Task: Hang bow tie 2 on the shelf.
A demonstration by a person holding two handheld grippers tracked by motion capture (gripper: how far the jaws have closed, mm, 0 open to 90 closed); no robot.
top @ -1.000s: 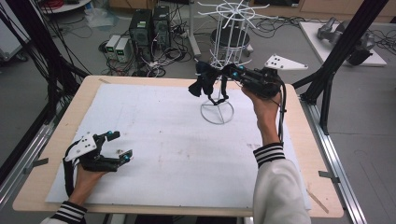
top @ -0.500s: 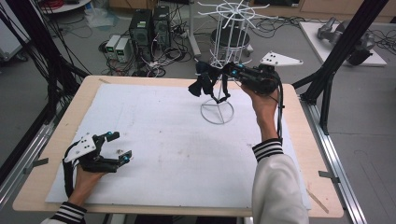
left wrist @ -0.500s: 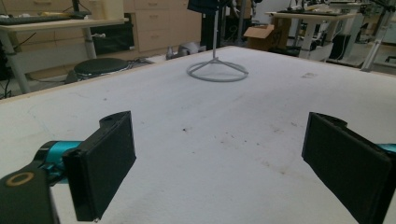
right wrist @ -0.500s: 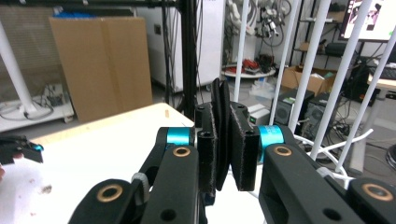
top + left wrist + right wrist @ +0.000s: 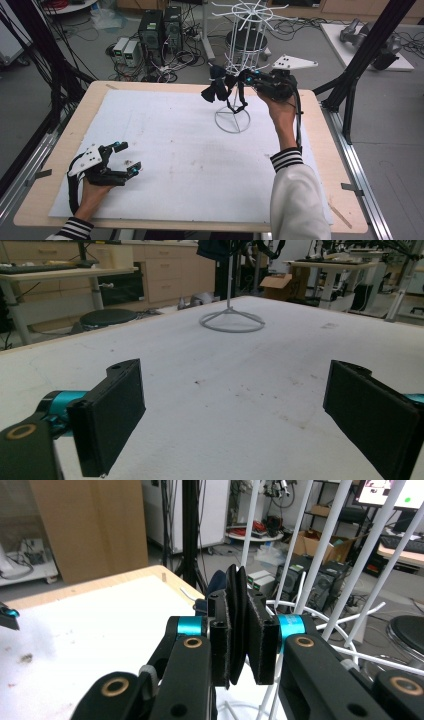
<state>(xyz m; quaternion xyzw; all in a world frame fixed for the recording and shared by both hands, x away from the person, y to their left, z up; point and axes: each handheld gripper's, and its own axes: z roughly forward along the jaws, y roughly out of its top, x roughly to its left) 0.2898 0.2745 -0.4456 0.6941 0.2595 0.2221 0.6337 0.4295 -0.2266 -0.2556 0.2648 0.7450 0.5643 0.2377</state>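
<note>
The right gripper view shows the right gripper (image 5: 239, 630) clamped on a thin dark strap (image 5: 234, 605), standing edge-up. In the high view it hangs, apparently downward, beside the white wire rack (image 5: 233, 107). The left gripper (image 5: 127, 156), well away from the rack, gapes wide.

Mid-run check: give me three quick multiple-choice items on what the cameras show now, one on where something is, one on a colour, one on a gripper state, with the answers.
1. Where does the white wire rack stand?
A. on the far right part of the white table mat
B. at the near left corner
C. on the floor

2. What colour is the thin fabric strap between the right gripper's pads?
A. red
B. black
C. yellow

3. How does the left gripper stand?
A. shut on a strap
B. open, holding nothing
C. shut on the rack

Answers:
1 A, the high view shows its ring base on the mat in front of the right gripper.
2 B, the right gripper view shows dark black fabric pinched there.
3 B, the left gripper view shows both jaws wide apart over bare mat.
</note>
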